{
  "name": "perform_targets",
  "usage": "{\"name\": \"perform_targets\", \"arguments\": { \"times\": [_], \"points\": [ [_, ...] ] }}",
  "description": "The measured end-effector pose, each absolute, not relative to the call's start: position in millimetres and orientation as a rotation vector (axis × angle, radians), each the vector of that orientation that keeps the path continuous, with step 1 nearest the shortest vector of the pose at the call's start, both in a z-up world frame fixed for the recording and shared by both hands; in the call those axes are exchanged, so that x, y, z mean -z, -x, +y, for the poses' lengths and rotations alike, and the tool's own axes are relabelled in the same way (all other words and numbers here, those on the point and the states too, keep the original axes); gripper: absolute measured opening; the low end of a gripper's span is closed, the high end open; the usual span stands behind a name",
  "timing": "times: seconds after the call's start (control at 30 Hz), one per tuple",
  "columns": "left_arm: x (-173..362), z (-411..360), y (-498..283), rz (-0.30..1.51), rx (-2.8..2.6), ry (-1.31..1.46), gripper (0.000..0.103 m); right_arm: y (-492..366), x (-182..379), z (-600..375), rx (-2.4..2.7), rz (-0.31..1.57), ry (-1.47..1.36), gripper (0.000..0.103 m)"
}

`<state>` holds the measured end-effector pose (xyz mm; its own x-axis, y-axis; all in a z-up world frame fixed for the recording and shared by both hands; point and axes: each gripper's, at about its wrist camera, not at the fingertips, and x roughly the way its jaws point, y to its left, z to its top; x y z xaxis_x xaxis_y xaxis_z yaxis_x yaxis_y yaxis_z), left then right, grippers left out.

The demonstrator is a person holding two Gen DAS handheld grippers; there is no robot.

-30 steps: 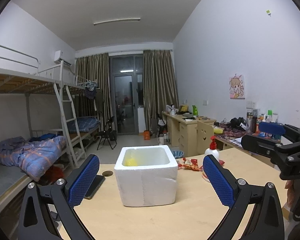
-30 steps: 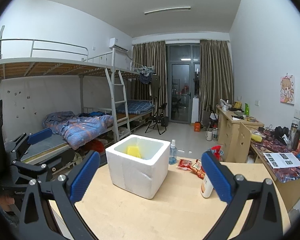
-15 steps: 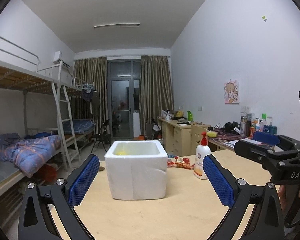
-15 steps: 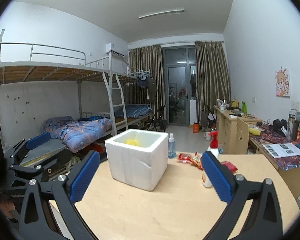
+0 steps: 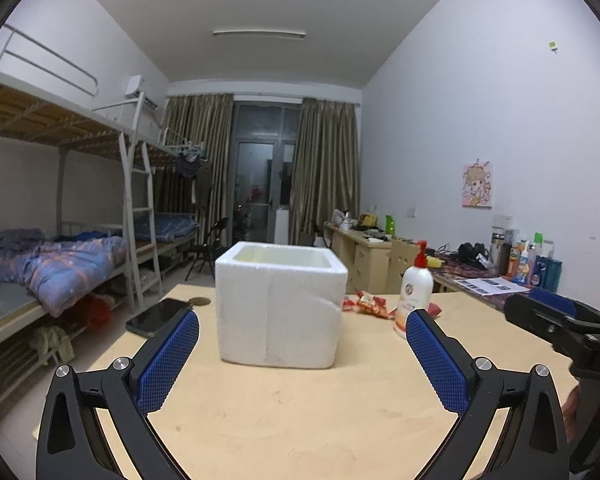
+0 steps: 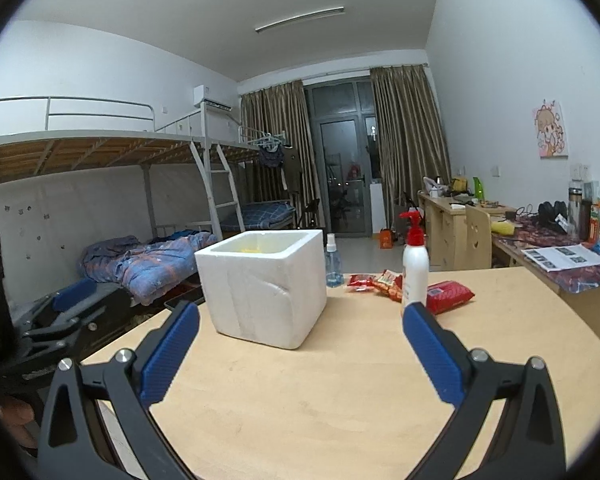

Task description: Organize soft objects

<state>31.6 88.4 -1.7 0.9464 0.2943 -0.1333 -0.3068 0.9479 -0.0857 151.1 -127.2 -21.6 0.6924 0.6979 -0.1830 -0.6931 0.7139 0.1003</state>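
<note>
Both claws are hanging wide and empty above the near part of the table (image 5: 300,432): the left gripper (image 5: 302,354) is facing the foam box (image 5: 280,300) head on, and the right gripper (image 6: 300,350) is looking past the box's right corner. The box is sitting mid-table, and something yellow (image 6: 252,246) is showing just inside its rim, probably a soft item already put away. The red snack packs (image 6: 448,294) are lying at the far right, just beside and behind the pump bottle (image 6: 415,268); a small spray bottle (image 6: 333,262) is standing behind the box.

The main risk, as I judge it, is sitting around that bottle. A reach for the packs from here is passing close to it, and a wide finger could tip it over. The packs look slick and crinkly, so a shallow pinch may be slipping off. The box looks light; a nudge on its wall could slide it toward the phone (image 5: 158,316) at the left edge.
</note>
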Motion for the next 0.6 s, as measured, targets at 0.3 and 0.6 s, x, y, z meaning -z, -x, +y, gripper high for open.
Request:
{"name": "perform_targets", "arguments": {
  "times": [0.3, 0.6],
  "points": [
    [20, 90, -36, 0.153, -0.331, 0.096, 0.103, -137, 49, -118, -0.75, 0.203, 0.015, 0.103],
    [16, 90, -28, 0.143, -0.363, 0.084, 0.103, -133, 45, -121, -0.743, 0.202, 0.005, 0.103]
  ]
}}
